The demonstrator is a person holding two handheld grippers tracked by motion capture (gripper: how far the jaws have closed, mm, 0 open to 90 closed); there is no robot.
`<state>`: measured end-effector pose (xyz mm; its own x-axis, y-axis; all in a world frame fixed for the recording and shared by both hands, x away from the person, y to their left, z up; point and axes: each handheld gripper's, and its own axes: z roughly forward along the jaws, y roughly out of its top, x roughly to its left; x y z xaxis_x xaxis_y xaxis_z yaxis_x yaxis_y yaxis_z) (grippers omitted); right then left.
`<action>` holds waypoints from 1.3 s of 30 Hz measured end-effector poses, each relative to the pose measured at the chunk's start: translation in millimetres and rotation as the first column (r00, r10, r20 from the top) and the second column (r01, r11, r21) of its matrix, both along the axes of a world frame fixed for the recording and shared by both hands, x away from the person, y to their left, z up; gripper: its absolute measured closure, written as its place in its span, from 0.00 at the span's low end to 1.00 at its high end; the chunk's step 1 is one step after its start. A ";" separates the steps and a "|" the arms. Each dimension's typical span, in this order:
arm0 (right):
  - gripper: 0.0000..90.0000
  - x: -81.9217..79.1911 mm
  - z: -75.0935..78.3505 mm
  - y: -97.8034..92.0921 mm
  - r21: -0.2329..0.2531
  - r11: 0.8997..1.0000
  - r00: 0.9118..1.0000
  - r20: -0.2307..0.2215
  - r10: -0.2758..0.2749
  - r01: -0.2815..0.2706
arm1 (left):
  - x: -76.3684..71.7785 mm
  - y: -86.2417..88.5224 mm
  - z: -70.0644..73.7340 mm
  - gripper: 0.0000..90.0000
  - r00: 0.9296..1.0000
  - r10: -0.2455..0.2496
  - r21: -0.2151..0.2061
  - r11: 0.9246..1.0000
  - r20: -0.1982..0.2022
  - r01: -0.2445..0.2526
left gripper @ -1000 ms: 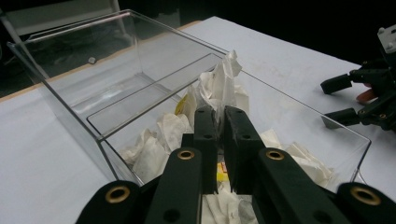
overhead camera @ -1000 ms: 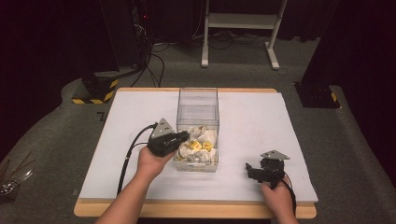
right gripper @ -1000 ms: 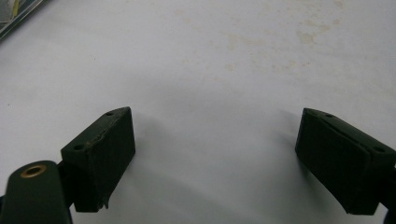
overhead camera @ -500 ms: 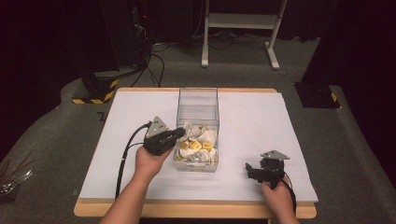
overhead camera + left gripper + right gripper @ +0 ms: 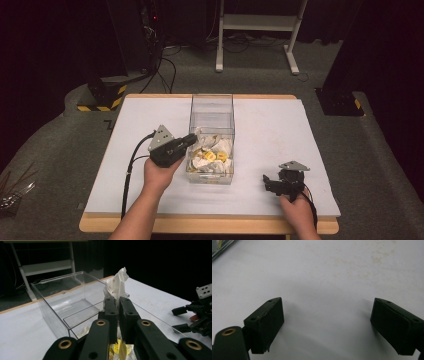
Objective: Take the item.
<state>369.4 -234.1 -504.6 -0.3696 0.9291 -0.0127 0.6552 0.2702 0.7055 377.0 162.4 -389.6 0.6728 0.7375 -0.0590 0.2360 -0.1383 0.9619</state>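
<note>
White crumpled wrapper (image 5: 117,285) pinched upright above clear bin (image 5: 60,302)

Looks like a lab or recording studio. Dark curtains (image 5: 55,45) all round, grey carpet (image 5: 60,150), a lone white-topped table (image 5: 280,130) lit from above. Cables (image 5: 165,65) across the floor, hazard-striped base (image 5: 102,97), white metal stand (image 5: 257,25) behind.

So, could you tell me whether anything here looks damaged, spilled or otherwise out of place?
Little stands out. The tabletop carries faint brownish stains ahead of the open right claw. That claw's left pad has a chipped, ragged edge. The clear bin sits square, wrappers heaped at its near end, and the left claw pinches a white wrapper.
</note>
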 end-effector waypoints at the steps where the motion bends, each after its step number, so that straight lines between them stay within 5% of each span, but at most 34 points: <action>1: 0.13 0.0 0.0 0.0 0.000 1.000 1.000 0.000 0.000 0.000 | -0.4 1.0 0.6 0.95 1.000 -0.006 -0.010 1.000 0.000 0.006; 15: 0.13 -0.3 0.0 0.3 0.000 1.000 1.000 0.001 -0.001 0.001 | 3.4 -3.0 9.4 0.95 0.997 -0.066 -0.045 0.997 0.032 0.067; 39: 0.12 0.2 0.0 0.0 -0.002 1.000 1.000 0.001 0.002 -0.002 | 2.9 -11.1 10.8 0.95 0.997 -0.046 -0.073 0.996 0.055 0.050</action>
